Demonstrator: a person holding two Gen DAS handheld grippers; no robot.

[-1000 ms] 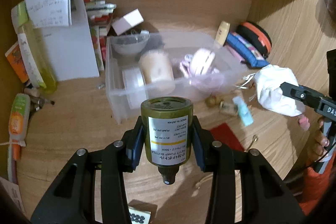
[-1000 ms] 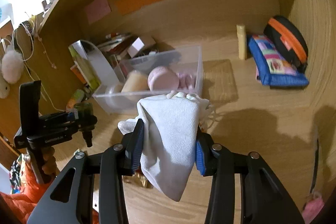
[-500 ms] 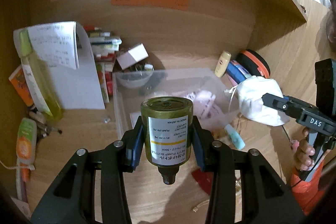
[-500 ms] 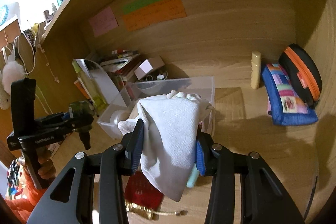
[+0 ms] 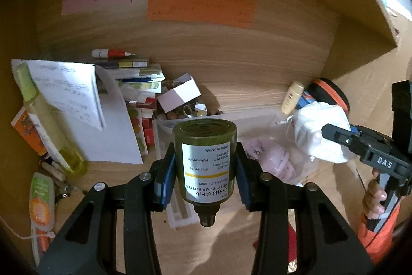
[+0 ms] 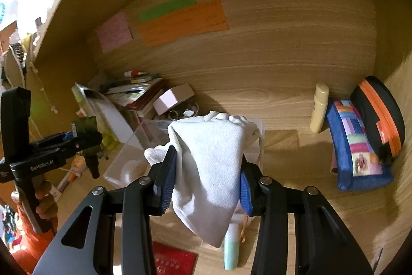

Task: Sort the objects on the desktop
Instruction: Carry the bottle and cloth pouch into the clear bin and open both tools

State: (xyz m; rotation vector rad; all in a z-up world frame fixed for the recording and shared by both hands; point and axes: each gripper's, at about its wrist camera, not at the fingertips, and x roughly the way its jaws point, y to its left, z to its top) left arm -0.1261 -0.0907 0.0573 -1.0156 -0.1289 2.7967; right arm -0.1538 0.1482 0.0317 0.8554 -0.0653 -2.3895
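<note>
My left gripper (image 5: 204, 169) is shut on a dark olive pump bottle (image 5: 206, 161) with a white label, held nozzle-down above the desk; it also shows in the right wrist view (image 6: 86, 139). My right gripper (image 6: 206, 172) is shut on a white drawstring cloth pouch (image 6: 209, 166), which also shows in the left wrist view (image 5: 315, 130). A clear plastic bin (image 6: 121, 161) sits below both, holding a pink pouch (image 5: 273, 159) and a tape roll (image 6: 131, 168). Both grippers hang above and in front of the bin.
Books, a white box (image 5: 180, 94) and papers (image 5: 77, 105) crowd the back left. A yellow spray bottle (image 5: 49, 130) stands far left. A cream tube (image 6: 319, 107), a blue patchwork pouch (image 6: 358, 146) and a black-orange case (image 6: 381, 110) sit right. A red packet (image 6: 175, 259) and a mint tube (image 6: 231, 246) lie in front.
Both grippers have risen and tilted up, so the back wall with its coloured notes fills more of each view. Each still holds its object.
</note>
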